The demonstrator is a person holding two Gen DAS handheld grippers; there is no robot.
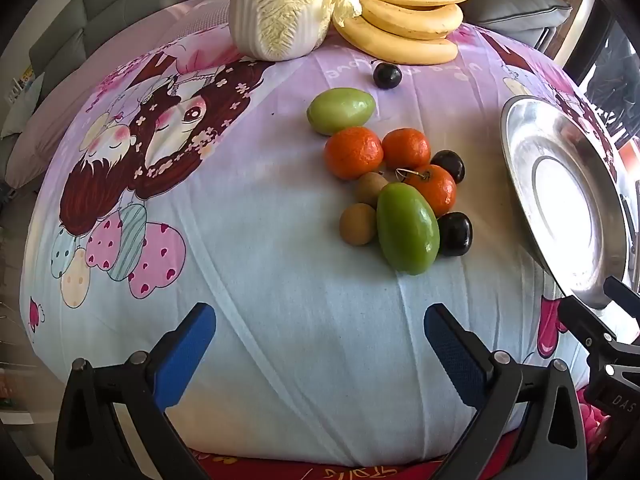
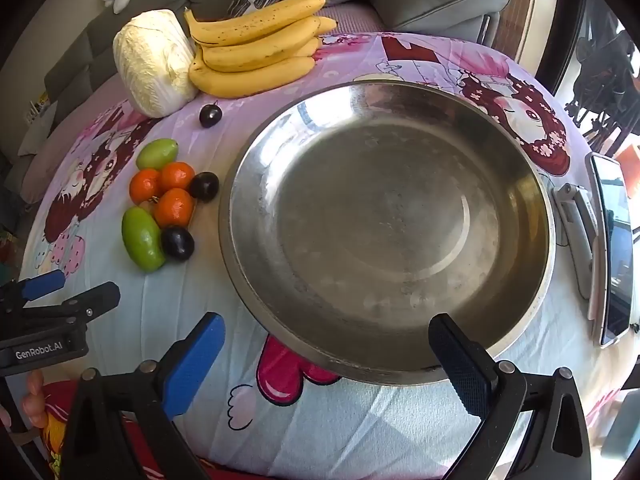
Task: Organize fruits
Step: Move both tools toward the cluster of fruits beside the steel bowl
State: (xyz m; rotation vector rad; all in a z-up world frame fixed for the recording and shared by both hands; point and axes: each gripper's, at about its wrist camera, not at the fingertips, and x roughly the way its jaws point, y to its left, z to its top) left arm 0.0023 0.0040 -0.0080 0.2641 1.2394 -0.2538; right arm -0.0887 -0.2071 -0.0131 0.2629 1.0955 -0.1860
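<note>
A cluster of small fruit lies on the cartoon-print cloth: three oranges (image 1: 353, 153), two green oval fruits (image 1: 407, 234), two small brown fruits (image 1: 357, 224) and dark plums (image 1: 455, 234). One more plum (image 1: 387, 75) sits apart near the bananas (image 1: 404, 12). A wide, empty steel bowl (image 2: 384, 224) stands right of the fruit. My left gripper (image 1: 320, 326) hovers open over bare cloth in front of the cluster. My right gripper (image 2: 326, 338) is open above the bowl's near rim, holding nothing.
A napa cabbage (image 1: 280, 8) stands at the back beside the bananas. A phone (image 2: 614, 248) and a grey-white holder lie right of the bowl. A grey sofa with cushions runs behind the table. The left gripper's body (image 2: 48, 320) shows at the right view's left edge.
</note>
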